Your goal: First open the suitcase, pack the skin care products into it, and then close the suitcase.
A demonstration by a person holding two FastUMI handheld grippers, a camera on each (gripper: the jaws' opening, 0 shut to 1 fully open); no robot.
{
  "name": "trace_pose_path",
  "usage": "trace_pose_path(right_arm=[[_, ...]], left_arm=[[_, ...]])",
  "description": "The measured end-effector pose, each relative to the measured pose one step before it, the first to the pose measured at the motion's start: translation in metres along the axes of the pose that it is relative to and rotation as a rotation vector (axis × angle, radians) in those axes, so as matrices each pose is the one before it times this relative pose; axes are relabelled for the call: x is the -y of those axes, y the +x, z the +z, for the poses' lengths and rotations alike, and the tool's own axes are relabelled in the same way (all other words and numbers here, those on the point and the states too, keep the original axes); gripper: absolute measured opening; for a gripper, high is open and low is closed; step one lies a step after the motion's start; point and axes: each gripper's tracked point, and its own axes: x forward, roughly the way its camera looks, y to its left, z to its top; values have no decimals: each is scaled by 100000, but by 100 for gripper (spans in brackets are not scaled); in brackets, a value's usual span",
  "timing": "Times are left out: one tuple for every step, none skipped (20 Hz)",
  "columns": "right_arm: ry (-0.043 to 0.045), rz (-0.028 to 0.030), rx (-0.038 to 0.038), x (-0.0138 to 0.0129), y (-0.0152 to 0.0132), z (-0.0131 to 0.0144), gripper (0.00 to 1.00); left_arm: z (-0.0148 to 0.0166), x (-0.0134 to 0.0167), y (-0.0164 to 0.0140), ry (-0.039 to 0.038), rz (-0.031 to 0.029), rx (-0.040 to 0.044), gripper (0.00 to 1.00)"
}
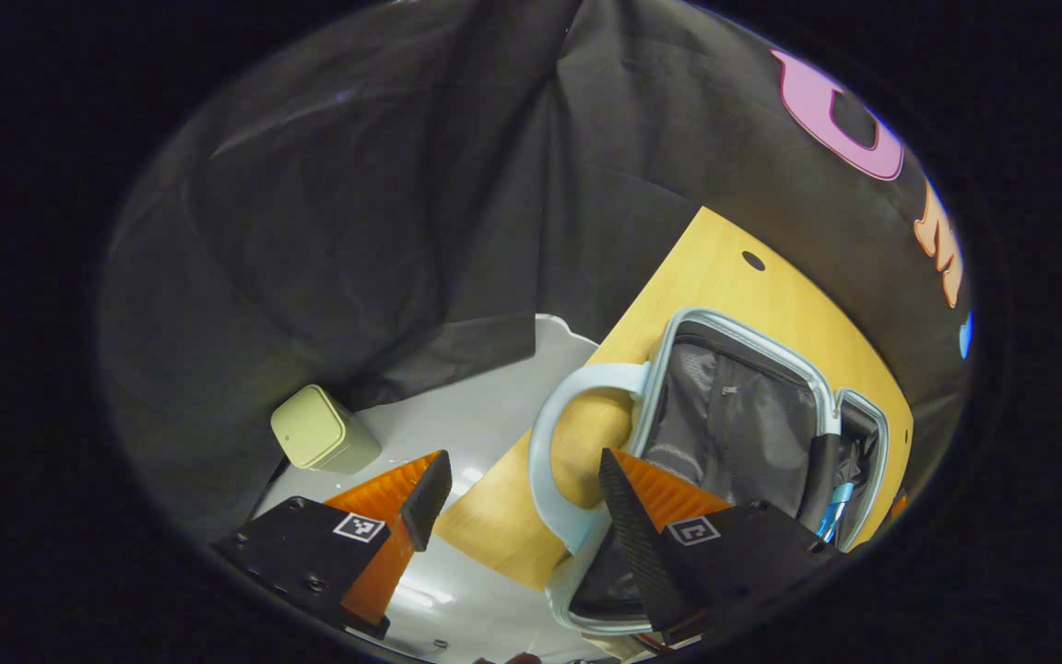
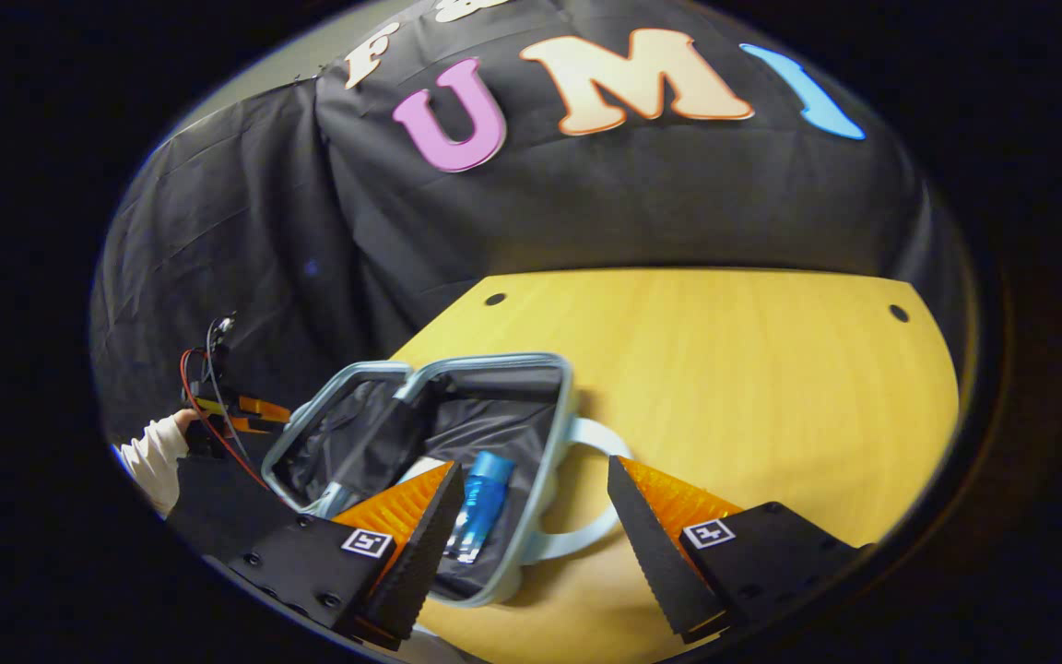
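Black cloth hangs behind the wooden table (image 2: 734, 369), and on this table I see the suitcase (image 2: 457, 415) lying open, its handle (image 2: 586, 535) turned toward my right gripper (image 2: 531, 516). Inside lies a blue bottle (image 2: 480, 503), its long axis pointing from the near rim toward the hinge. My right gripper is wide open and holds nothing. My left gripper (image 1: 517, 503) is also wide open, with the handle (image 1: 549, 461) between its fingers but not pressed. A pale green box (image 1: 321, 431) stands on the floor, well apart.
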Motion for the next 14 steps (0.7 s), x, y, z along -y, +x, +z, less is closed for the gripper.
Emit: trace_pose_path(right_arm=[[951, -3694, 345, 1509, -701, 222, 98], [480, -3205, 822, 1230, -640, 224, 98], [-265, -2972, 988, 1250, -539, 359, 98], [-915, -2760, 1069, 1359, -415, 93, 98], [-1045, -2801, 567, 1198, -456, -45, 94], [-674, -2156, 210, 843, -294, -167, 98], [-198, -1602, -76, 748, -300, -112, 98], [210, -1798, -70, 625, -213, -327, 98], [672, -1076, 203, 399, -102, -136, 98], [675, -655, 221, 360, -257, -170, 98], [509, -319, 137, 182, -176, -236, 98], [377, -145, -25, 122, -142, -302, 98], [345, -29, 160, 96, -182, -142, 98], [334, -39, 62, 38, -102, -102, 98]], left_arm=[[-307, -108, 1155, -454, 505, -1076, 95], [-200, 62, 887, -760, -248, -1007, 95], [9, 48, 603, -648, -1294, -1397, 95], [-148, 98, 442, -454, -1170, -1327, 95], [-46, -106, 431, -492, -664, -832, 92], [234, -81, 482, -571, -603, 104, 89], [49, -147, 423, -474, -646, -462, 81], [-172, -33, 97, -675, -554, -862, 67], [-206, 221, 193, -1032, -1326, -510, 54], [-135, 318, 73, -1378, -1797, -925, 40], [-49, 391, -31, -1007, -1487, 52, 29], [123, 19, -101, -567, 351, 151, 23], [-31, 109, 122, 549, -104, 141, 12], [209, 105, -237, 500, -25, 587, 11]])
